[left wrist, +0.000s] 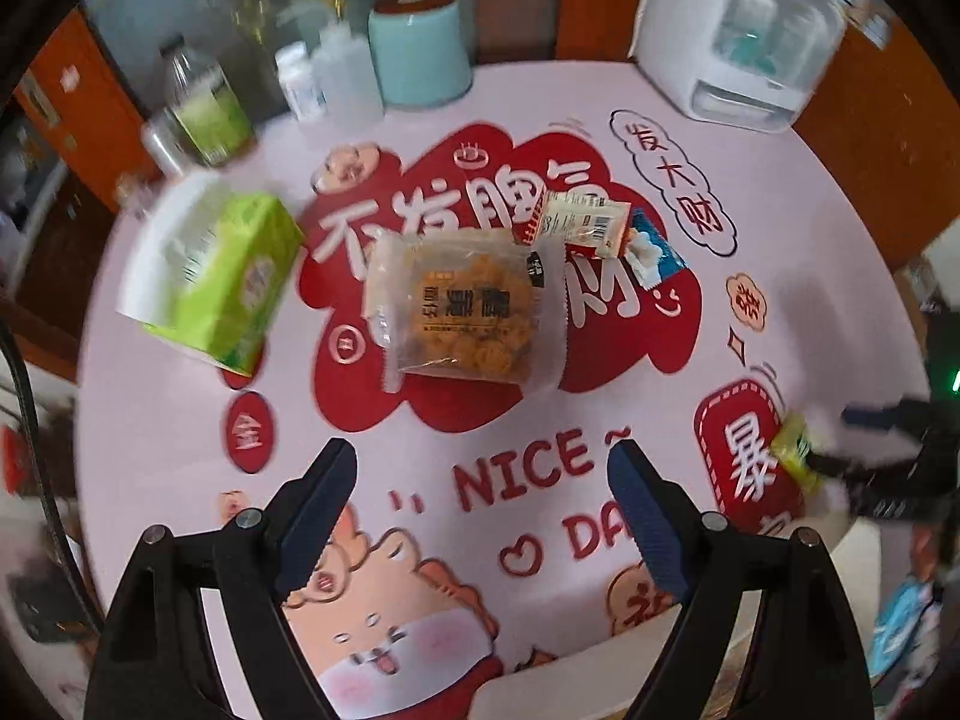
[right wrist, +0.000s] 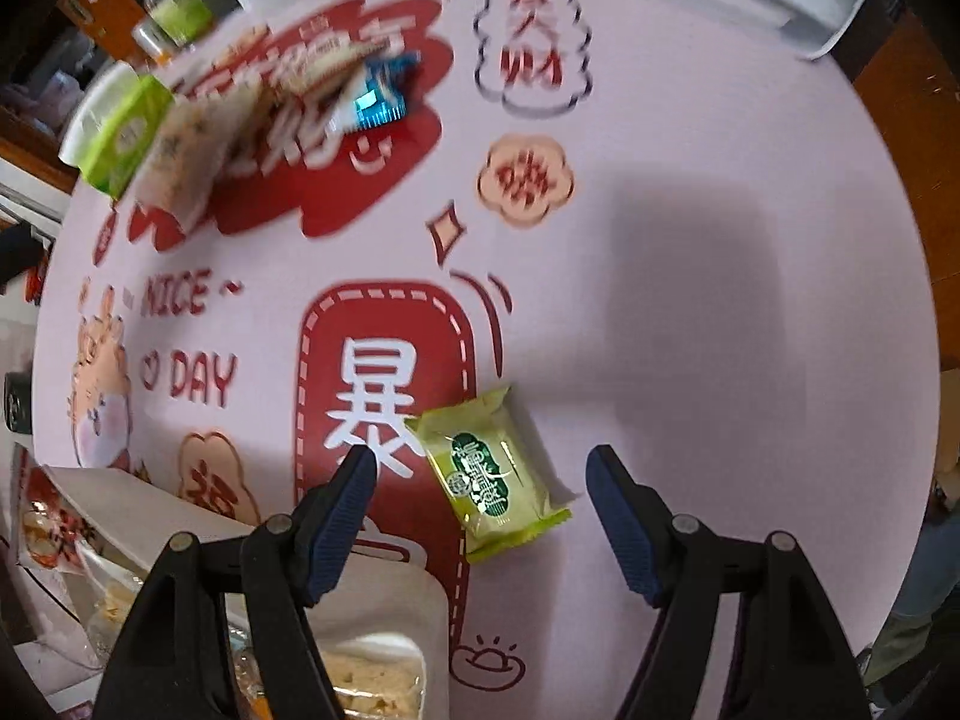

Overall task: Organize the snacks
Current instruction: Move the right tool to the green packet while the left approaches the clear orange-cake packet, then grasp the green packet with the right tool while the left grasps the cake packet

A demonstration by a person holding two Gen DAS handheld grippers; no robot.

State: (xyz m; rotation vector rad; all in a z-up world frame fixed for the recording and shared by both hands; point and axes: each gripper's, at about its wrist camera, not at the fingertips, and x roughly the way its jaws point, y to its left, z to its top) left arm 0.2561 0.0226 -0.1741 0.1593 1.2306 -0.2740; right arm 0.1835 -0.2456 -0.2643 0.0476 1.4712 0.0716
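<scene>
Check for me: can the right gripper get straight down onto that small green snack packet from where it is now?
Probably yes. The right gripper hangs over the green snack packet, jaws open and wider than it, and the mat around it is bare.

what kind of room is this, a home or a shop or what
Probably a home, at a dining or living-room table: a round pink printed table mat with cartoon designs, a green tissue pack, household bottles and a white countertop appliance at the back.

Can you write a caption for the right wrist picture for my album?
The right gripper hangs open over a small green snack packet on the pink cartoon mat.
</scene>
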